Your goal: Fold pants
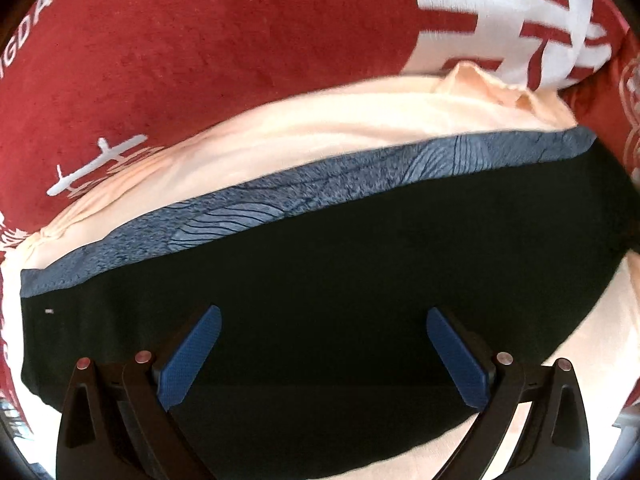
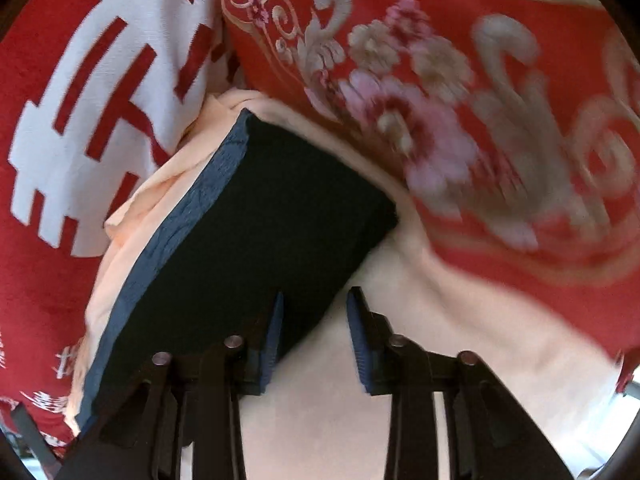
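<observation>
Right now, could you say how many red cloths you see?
2: a lettered red cloth left of the pants, a flowered red cloth right of them; more may be hidden.

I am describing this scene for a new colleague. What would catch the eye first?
The dark folded pants with a blue patterned band along one edge fill the middle, lying on a peach cloth. Around them spreads a bright red blanket with big white characters; the right wrist view also shows pink flowers.
</observation>
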